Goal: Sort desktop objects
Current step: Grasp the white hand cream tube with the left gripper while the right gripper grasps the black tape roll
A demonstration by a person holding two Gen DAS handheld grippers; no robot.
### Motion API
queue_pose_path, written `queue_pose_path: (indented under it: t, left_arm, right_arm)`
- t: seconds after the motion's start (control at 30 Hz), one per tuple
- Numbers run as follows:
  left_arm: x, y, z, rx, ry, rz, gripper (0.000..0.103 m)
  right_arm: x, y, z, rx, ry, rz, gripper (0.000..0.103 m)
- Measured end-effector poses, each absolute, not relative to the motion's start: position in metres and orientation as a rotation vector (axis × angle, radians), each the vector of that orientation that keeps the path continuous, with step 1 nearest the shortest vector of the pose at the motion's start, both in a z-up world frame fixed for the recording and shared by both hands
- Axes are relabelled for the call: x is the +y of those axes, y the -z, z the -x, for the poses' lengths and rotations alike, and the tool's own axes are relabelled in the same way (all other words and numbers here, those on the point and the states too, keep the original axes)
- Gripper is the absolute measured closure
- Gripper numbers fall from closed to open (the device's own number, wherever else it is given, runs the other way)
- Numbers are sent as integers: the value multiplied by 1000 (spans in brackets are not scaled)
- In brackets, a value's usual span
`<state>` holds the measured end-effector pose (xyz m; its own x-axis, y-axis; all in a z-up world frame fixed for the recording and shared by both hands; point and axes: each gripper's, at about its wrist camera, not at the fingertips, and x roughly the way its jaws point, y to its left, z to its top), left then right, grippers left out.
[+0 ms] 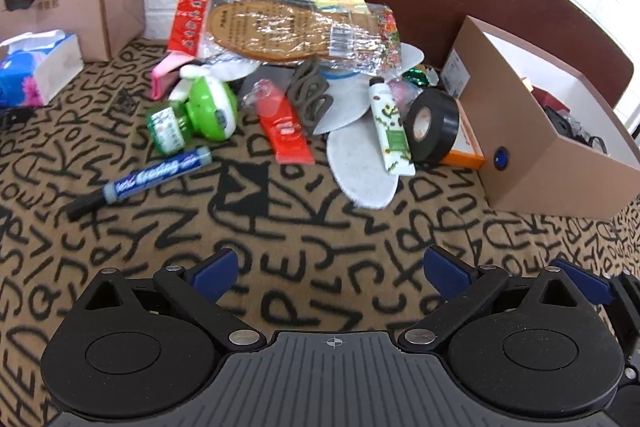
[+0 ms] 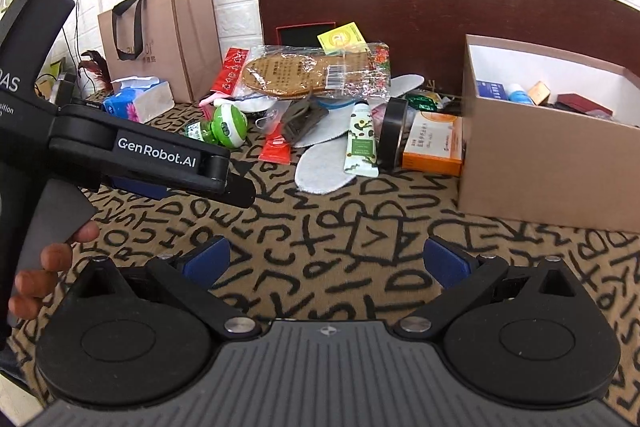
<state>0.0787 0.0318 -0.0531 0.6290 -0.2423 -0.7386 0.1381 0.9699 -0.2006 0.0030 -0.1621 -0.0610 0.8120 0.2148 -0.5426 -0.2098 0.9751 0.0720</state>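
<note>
- Left wrist view: the left gripper [image 1: 328, 269] hangs above the patterned worktop [image 1: 280, 227] with its two blue fingers spread wide and nothing between them, so it is released and empty.
- Same view: most things are not sorted yet. A loose pile lies at the far side: a blue marker [image 1: 140, 181], a green round device [image 1: 210, 109], a red packet [image 1: 285, 129], white insoles [image 1: 360, 163], a cream tube [image 1: 391, 129], a roll of black tape [image 1: 432, 125] and a bagged brown insole [image 1: 288, 33] resting on top of the others.
- Same view: the cardboard box [image 1: 536, 151] stands at the right, just beside the tape and an orange box [image 1: 464, 155]. A few dark things lie inside, but I cannot tell which.
- Right wrist view: the right gripper [image 2: 326, 263] is also released, its fingers far apart and holding nothing. The left gripper [image 2: 240, 193] shows from the side at the left; its opening cannot be read here.
- Same view: the cardboard box [image 2: 540, 163] already holds some small things, among them a blue packet [image 2: 494, 89] and a dark red case [image 2: 582, 103]. So, in my judgement, the sorting has started, but the bigger part is left.
- Same view: the pile sits well apart from both grippers; the cream tube [image 2: 360, 141], the black tape [image 2: 394, 133] and the orange box [image 2: 434, 143] lie nearest to the cardboard box.
</note>
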Motion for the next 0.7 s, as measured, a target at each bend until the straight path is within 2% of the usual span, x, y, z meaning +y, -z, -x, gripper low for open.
queue_pose_path:
  t: [0.17,0.3,0.5,0.7]
  left_arm:
    - [19,44,-107,824,271,102,4]
    - [5,42,-136,813,288,73,12]
    - [-4,56,-187,850,299,124,19]
    - [-13,72,-220,886,316,155,23]
  right_arm:
    - [-159,63,-34,542,-188,36,9]
    - [-157,69,-61,526,-166,49,18]
    - [-150,81,-97,509,-97,74,34]
    - [-148,93,-123,498,-6,110,42]
